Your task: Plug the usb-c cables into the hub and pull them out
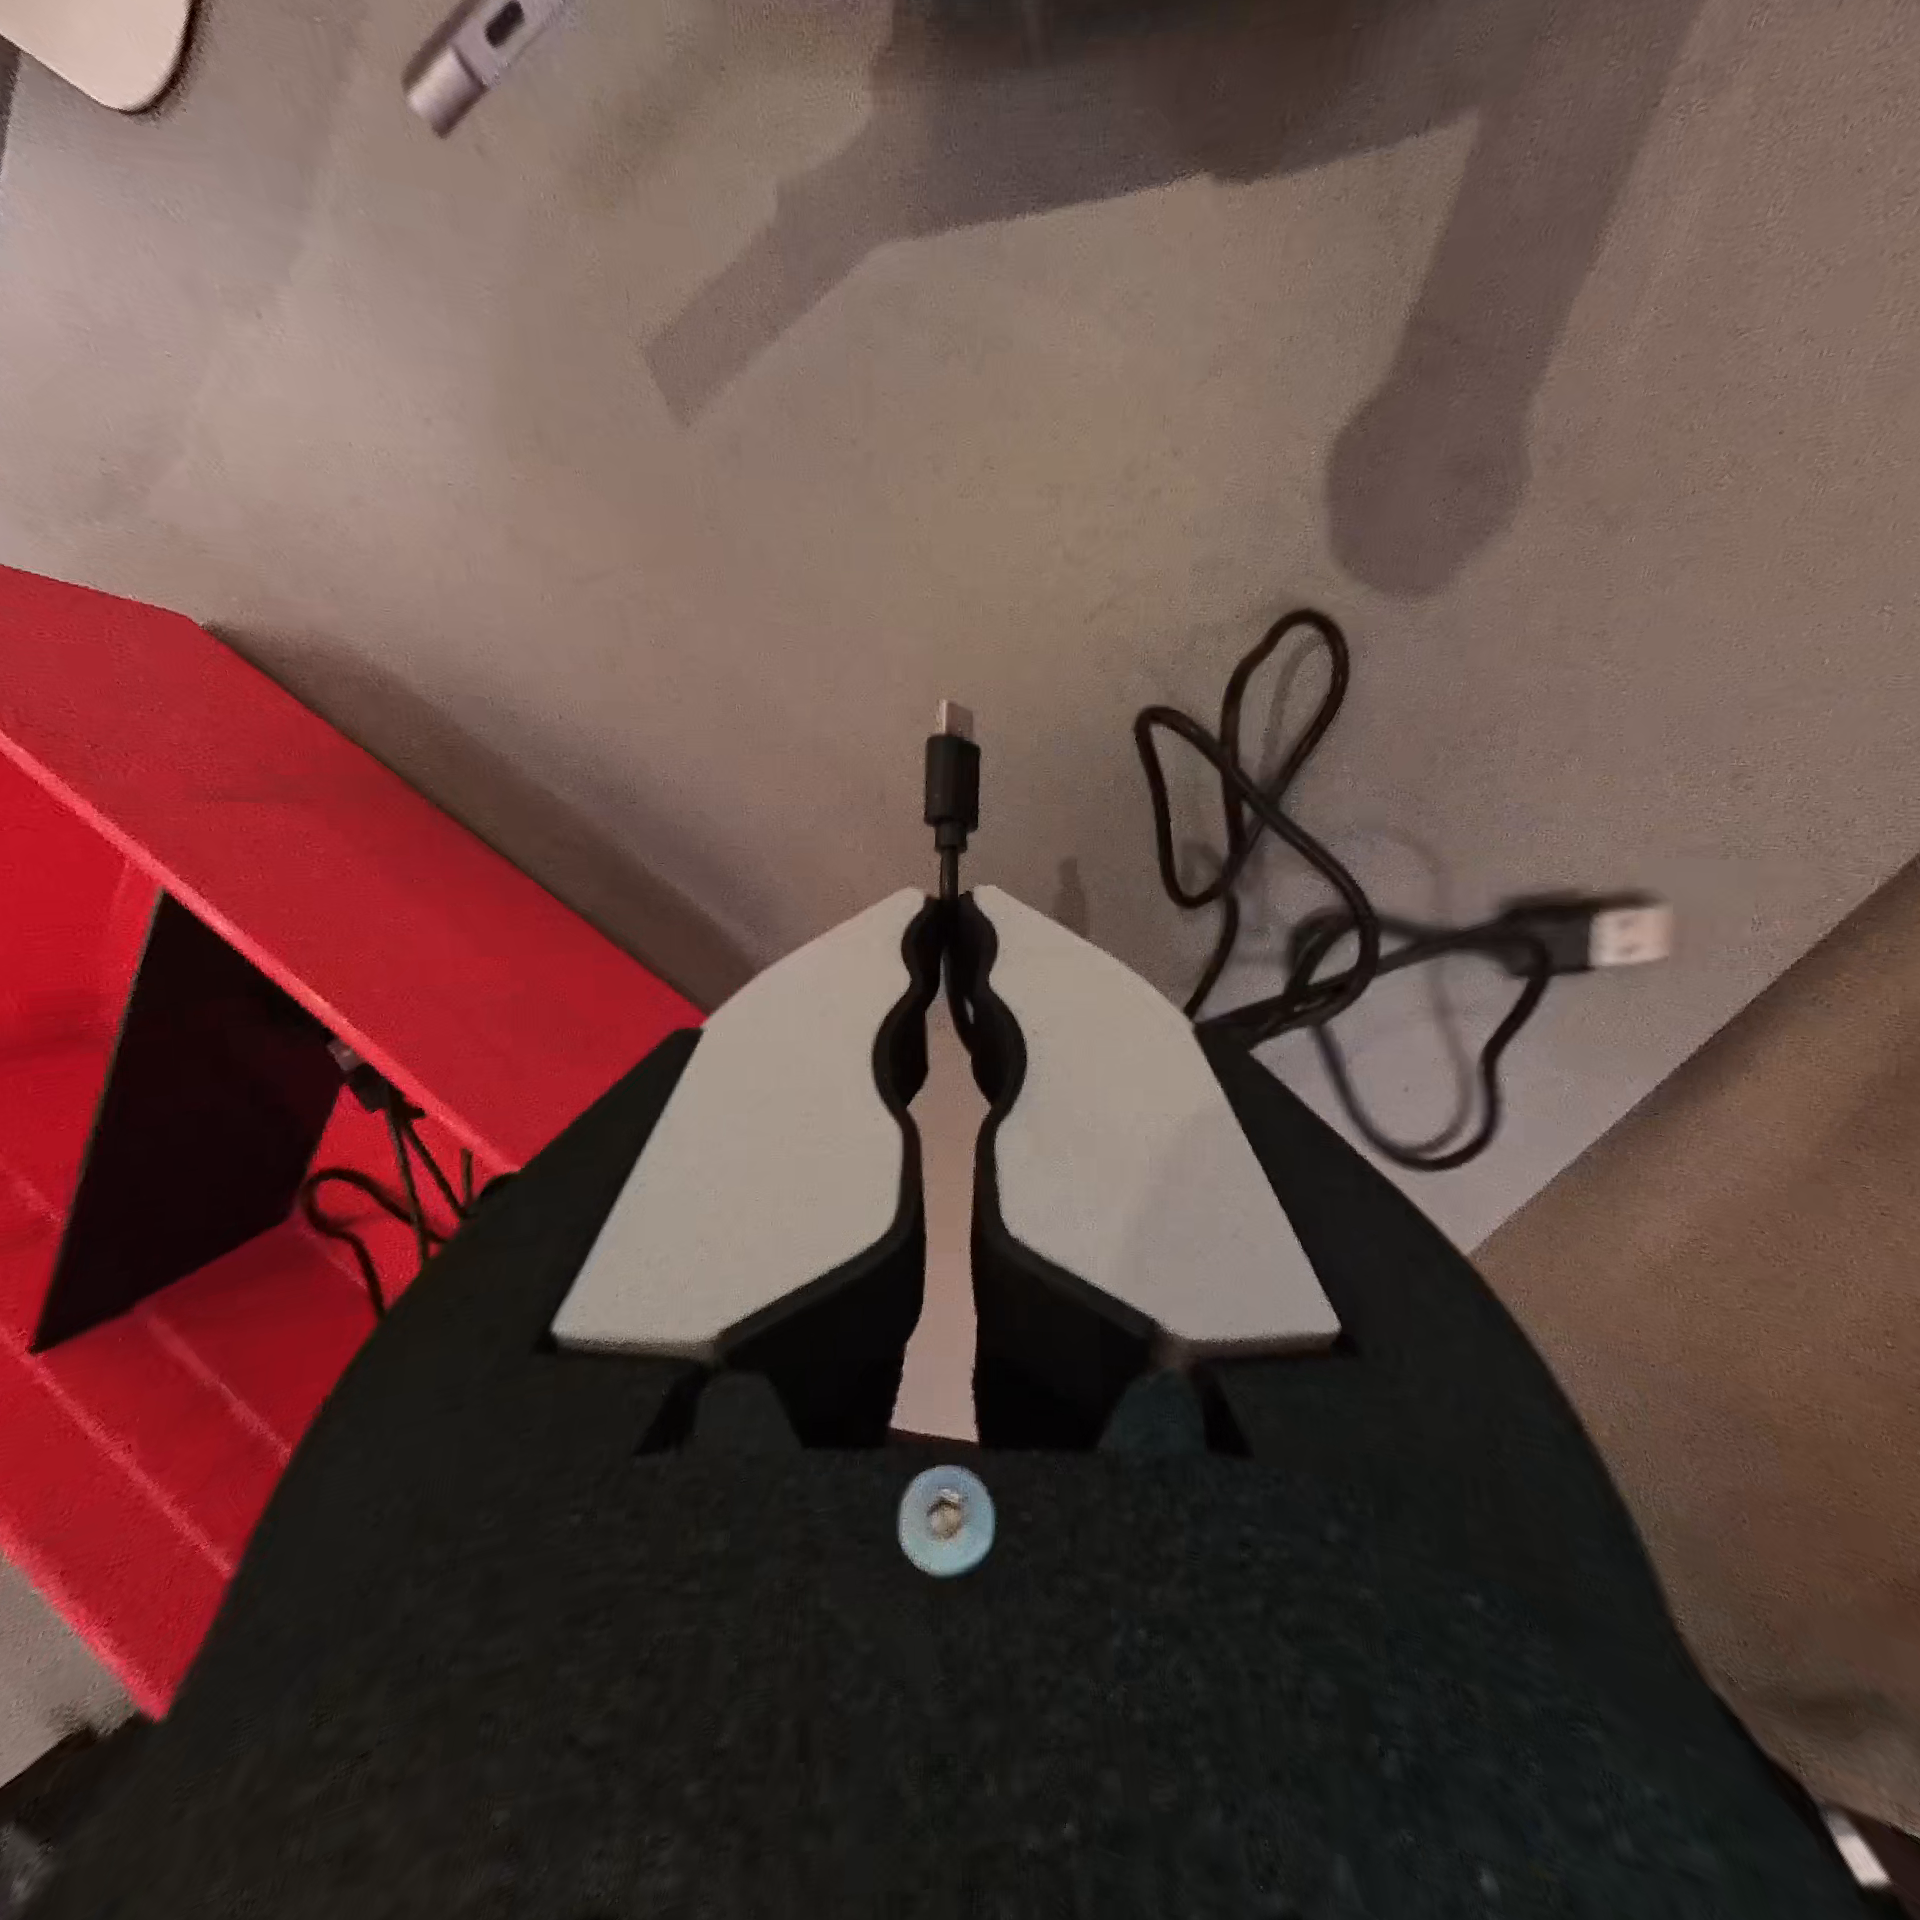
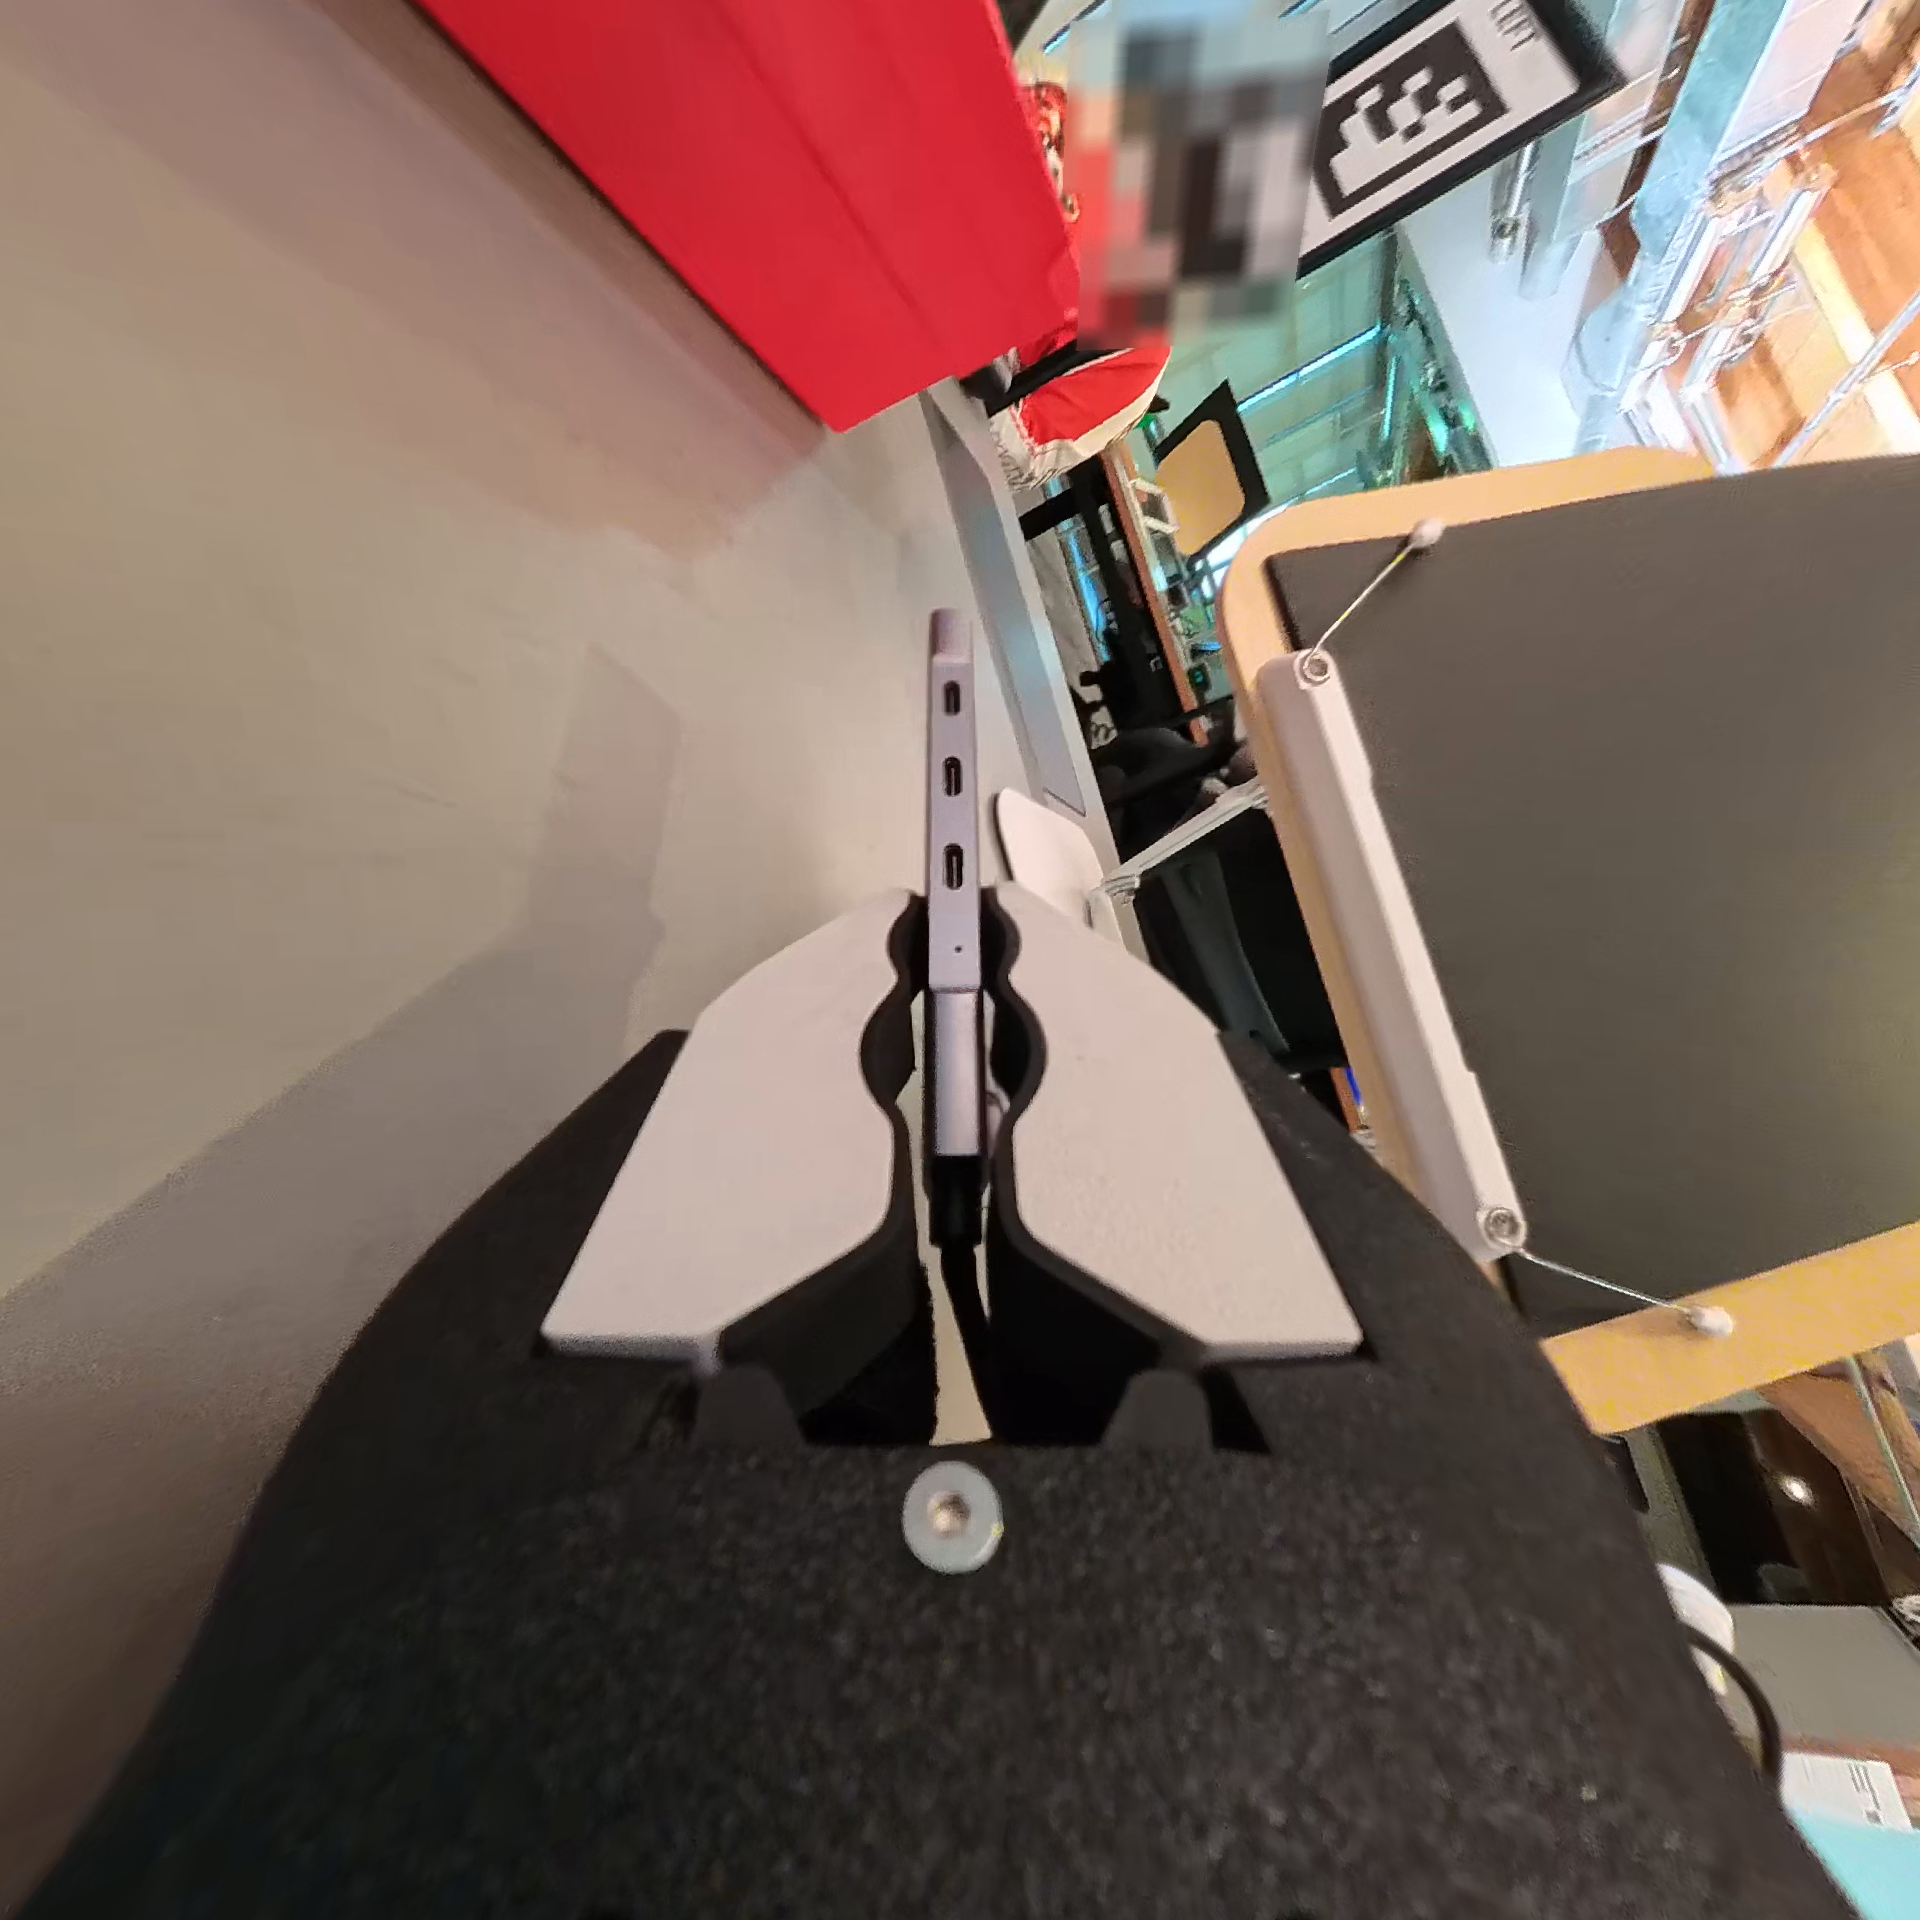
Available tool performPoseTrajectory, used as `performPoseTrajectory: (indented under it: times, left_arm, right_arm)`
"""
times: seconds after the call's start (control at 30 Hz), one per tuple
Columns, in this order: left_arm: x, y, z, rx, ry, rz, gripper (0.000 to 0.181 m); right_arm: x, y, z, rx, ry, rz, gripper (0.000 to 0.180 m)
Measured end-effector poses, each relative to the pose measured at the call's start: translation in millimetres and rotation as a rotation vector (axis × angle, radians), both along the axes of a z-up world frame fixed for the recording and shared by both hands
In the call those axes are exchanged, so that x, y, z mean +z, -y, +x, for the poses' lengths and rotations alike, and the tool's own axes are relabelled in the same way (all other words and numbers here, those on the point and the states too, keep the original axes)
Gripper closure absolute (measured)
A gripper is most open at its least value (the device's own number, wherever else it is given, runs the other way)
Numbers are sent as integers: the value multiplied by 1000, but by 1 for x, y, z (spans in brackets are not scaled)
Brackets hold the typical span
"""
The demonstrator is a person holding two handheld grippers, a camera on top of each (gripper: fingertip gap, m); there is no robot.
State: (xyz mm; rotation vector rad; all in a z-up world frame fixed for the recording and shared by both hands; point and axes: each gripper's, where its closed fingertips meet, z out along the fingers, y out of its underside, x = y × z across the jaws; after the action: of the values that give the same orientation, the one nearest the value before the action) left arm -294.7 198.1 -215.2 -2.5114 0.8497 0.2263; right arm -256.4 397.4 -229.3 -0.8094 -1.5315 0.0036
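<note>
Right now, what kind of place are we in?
Probably an office or lab workspace: a pale desk with cables, a framed marker board, and shelving behind.

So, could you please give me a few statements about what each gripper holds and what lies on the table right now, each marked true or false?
1. The left gripper is shut on a black USB-C cable, its plug pointing forward past the jaws. True.
2. The right gripper is open and empty. False: it is shut on the grey hub.
3. Three empty ports show along the hub's edge. True.
4. The held plug is already seated in the hub. False: it is in free air over the table.
5. A loose tangled cable lies on the table, to the right of the left gripper in its view. True.
</note>
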Motion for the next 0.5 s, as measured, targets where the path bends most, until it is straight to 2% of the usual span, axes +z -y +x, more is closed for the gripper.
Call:
performPoseTrajectory:
  times: [0.03,0.13,0.37,0.5]
  left_arm:
    - [0,-4,2,11,27,11,179]
    - [7,-22,3,53,124,67,179]
    - [28,-81,36,150,733,118,179]
    - [31,-96,46,207,934,112,179]
  right_arm:
    - [2,2,0,6,-8,7,171]
    - [9,8,0,22,-29,52,171]
    - [37,28,2,55,-132,252,171]
    - [42,31,-1,11,-130,319,171]
